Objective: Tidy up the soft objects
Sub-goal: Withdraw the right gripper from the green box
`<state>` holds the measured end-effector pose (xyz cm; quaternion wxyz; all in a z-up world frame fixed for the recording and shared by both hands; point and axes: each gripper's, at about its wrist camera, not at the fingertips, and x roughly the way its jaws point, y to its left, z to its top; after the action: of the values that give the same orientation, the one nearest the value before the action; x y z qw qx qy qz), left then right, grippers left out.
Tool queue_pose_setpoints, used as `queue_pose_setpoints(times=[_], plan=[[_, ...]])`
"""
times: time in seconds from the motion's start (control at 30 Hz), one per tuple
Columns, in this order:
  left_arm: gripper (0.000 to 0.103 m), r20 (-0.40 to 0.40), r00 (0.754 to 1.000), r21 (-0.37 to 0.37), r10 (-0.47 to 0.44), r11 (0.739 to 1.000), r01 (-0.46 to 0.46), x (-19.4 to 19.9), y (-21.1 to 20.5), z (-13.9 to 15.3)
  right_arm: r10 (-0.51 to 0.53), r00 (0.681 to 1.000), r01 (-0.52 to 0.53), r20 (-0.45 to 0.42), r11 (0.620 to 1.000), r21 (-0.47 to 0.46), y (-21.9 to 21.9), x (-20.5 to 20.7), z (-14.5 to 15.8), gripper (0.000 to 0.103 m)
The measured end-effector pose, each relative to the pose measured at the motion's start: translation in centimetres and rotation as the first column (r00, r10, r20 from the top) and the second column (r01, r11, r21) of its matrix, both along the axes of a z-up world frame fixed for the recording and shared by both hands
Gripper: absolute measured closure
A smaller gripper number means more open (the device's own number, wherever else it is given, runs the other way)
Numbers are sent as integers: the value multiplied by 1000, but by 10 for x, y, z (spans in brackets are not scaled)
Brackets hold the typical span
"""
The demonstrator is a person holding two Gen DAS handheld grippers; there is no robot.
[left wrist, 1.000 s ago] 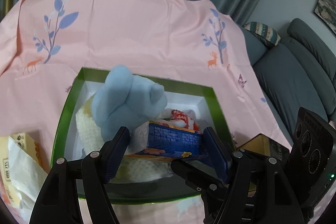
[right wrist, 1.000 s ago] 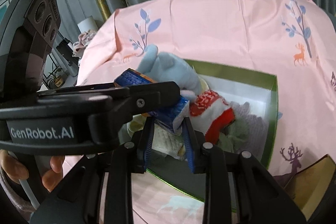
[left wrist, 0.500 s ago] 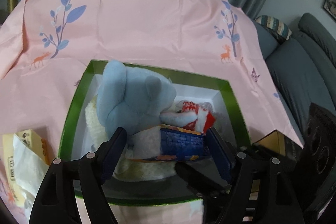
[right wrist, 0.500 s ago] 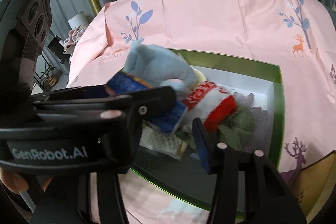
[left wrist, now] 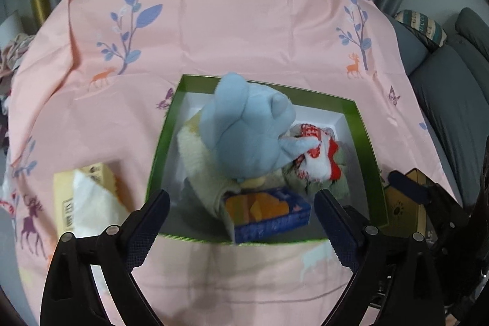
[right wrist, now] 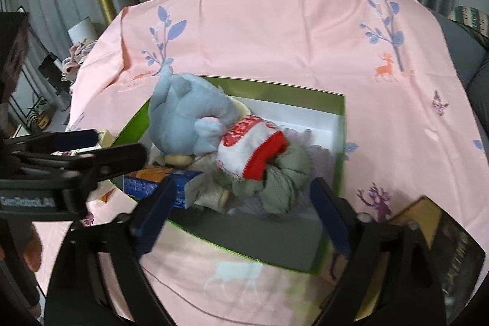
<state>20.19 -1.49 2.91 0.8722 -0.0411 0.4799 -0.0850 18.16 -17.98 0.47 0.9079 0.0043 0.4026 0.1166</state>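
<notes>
Left wrist view, near to far: left gripper [left wrist: 241,213] sits low centre of frame, jaws opening wide, nothing pinched; blue packet [left wrist: 269,213] lies just past the tips, between them but not touched, so it's released. Packet rests in the near edge of the green box [left wrist: 363,142], long axis running left-right across frame, roughly in line with the jaw gap. Right wrist view: right gripper [right wrist: 244,203] also opening, jaws empty, packet off at its left finger, with a green-grey cloth bundle [right wrist: 281,182] straight ahead. Left gripper looks the nearer and better lined up on the packet; judging by that, any re-seat would fall to it. Behind the packet: cream fluffy item [left wrist: 201,161], blue plush toy [left wrist: 247,130] on top, red-white knit sock [left wrist: 318,155] to frame right. Tissue box [left wrist: 85,197] on the bench at lower left, outside the box. Pink cloth [left wrist: 244,35] covers the bench to the curtains. Hard to tell: what's under the plush, box floor mostly hidden; dark item lower right cut off. Frames blurred.
</notes>
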Motion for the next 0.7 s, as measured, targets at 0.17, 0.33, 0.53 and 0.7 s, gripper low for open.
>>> queue_pose_setpoints(times=[0.17, 0.33, 0.53, 0.7], plan=[[7, -27, 999, 1, 32, 999, -32, -13, 5, 10, -43, 999, 43, -13, 999, -15, -3, -8, 9, 1], [7, -51, 998, -6, 36, 999, -36, -23, 7, 18, -80, 995, 81, -64, 997, 2, -10, -13, 16, 1], [7, -79, 995, 7, 61, 998, -61, -29, 8, 23, -96, 990, 97, -103, 995, 2, -13, -19, 23, 1], [7, -88, 992, 44, 85, 996, -82, -31, 7, 23, -113, 987, 112, -117, 994, -13, -17, -21, 28, 1]])
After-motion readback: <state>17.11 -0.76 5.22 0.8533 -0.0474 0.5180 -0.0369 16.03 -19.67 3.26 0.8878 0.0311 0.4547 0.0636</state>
